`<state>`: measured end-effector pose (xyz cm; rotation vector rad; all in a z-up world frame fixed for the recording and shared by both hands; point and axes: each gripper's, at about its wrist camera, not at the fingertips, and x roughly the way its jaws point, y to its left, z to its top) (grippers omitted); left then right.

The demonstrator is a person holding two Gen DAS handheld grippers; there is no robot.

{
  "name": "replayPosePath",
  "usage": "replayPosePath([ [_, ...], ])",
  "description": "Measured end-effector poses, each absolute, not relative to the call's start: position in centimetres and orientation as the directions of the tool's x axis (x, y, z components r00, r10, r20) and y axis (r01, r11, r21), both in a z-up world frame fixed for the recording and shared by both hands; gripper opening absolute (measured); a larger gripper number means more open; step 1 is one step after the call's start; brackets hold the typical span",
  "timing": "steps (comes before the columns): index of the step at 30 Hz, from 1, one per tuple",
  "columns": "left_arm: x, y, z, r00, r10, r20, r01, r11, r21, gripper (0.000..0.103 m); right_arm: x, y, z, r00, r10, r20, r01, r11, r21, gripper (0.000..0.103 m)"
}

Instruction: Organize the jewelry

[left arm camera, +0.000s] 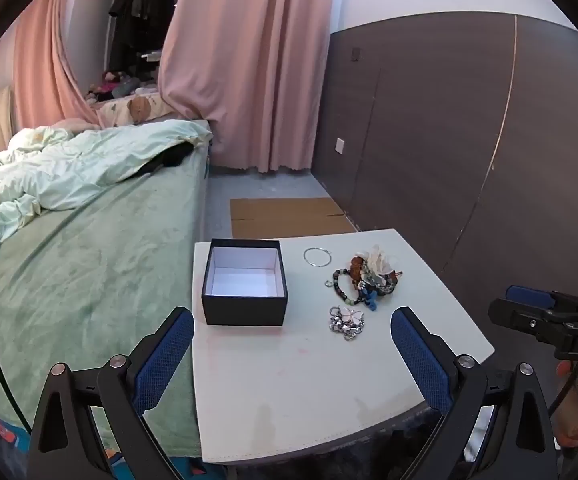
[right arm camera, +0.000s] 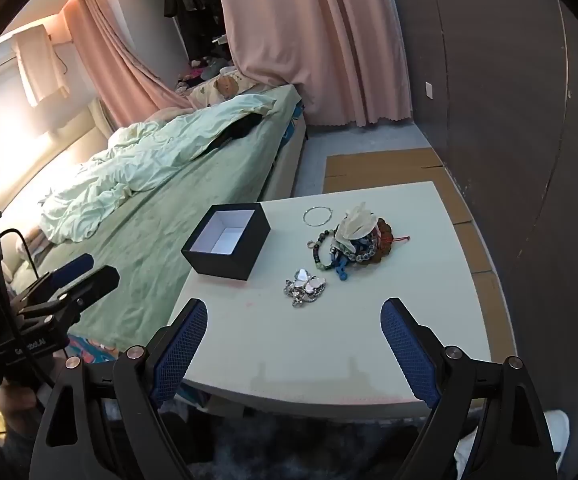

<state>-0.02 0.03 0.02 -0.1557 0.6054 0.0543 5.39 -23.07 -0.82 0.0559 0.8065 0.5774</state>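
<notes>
Starting with the brooch [right arm camera: 305,286] is advised: it lies nearest, at 12 o'clock from the right gripper [right arm camera: 293,334], whose jaws are spread wide and empty. The box [right arm camera: 227,246] at 11 o'clock stands open. The left gripper [left arm camera: 292,342] is likewise spread, empty.

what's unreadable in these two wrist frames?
- Jewelry pile: bracelets, white fabric piece and blue cord overlap in both views, so no piece count.
- Black box: in the right wrist view its near wall hides part of the floor.
- Butterfly brooch cluster: too small to tell one piece from several.
- Table: near edge cut by the left gripper fingers.
</notes>
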Motion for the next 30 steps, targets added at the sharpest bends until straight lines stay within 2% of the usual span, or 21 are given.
replayPosePath([
  [8,-0.5,1.2,0.4,0.830,0.030,-0.558,-0.124,0.984,-0.131,0.099,5.3,-22.9,-0.8,0.549,0.505,-0.666,-0.462,0.848,0.262,0.089],
  [10,0.4,-0.8,-0.3,0.821,0.009,-0.571,-0.091,0.989,-0.115,0.099,5.2,-22.8,-0.8,0.552,0.504,-0.664,-0.460,0.848,0.261,0.089],
  [30,-0.2,-1.4,0.2,0.834,0.005,-0.551,-0.081,0.990,-0.114,0.099,5.1,-22.6,-0.5,0.590,0.466,-0.659,-0.450,0.868,0.210,0.089],
])
